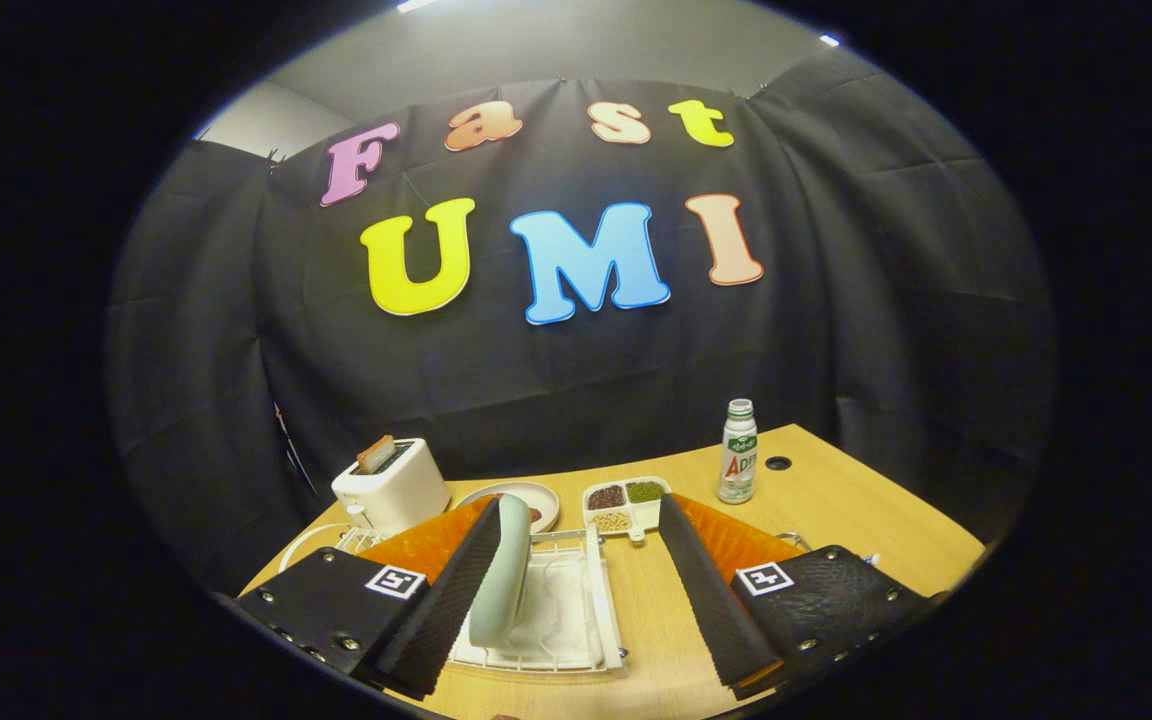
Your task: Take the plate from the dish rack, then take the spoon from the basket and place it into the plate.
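Two claw [576,590] fingers spread wide, plate [501,570] upright in dish rack [601,610] against one finger, bare table [836,500] beyond.

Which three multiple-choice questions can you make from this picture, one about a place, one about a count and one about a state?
1. Where is the pale green plate?
A. in the white dish rack
B. in a sink
C. on a shelf

2. How many compartments of the small white tray hold grains?
A. one
B. three
C. five

3. How is the tool?
A. open, plate between its fingers, near the left one
B. shut on the plate
C. shut on nothing

Answers:
1. A, as the plate stands on edge in the rack.
2. B, as dark, green and pale grains fill three compartments.
3. A, as the right finger is far from the plate.
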The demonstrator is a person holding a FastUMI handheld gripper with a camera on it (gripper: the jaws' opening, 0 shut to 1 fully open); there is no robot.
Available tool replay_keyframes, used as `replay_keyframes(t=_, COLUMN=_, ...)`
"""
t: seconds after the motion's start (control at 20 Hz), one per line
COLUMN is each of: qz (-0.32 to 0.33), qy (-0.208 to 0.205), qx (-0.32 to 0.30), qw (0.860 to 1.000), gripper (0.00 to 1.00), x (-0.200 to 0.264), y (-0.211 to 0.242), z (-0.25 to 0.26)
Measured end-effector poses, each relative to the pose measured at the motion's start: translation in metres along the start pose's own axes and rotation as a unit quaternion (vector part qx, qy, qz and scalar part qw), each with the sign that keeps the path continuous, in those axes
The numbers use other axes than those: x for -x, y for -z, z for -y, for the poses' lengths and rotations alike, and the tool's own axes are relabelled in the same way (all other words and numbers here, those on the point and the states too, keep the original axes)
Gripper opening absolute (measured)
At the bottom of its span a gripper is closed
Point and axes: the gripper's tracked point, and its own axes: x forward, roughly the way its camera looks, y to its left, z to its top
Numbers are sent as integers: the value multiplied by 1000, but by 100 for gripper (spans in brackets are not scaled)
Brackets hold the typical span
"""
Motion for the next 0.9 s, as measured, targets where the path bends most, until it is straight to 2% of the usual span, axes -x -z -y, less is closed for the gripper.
replay_keyframes(t=0.2, qz=-50, qy=-21, qx=-12, qw=998, gripper=98, x=-31, y=29, z=-29)
replay_keyframes(t=0.6, qz=-129, qy=-15, qx=-34, qw=991, gripper=96, x=-73, y=73, z=-43)
replay_keyframes(t=0.7, qz=-159, qy=-16, qx=-42, qw=986, gripper=89, x=-79, y=88, z=-46)
replay_keyframes(t=0.8, qz=-184, qy=-22, qx=-53, qw=981, gripper=89, x=-83, y=97, z=-51)
replay_keyframes(t=0.9, qz=-200, qy=-17, qx=-56, qw=978, gripper=68, x=-88, y=104, z=-52)
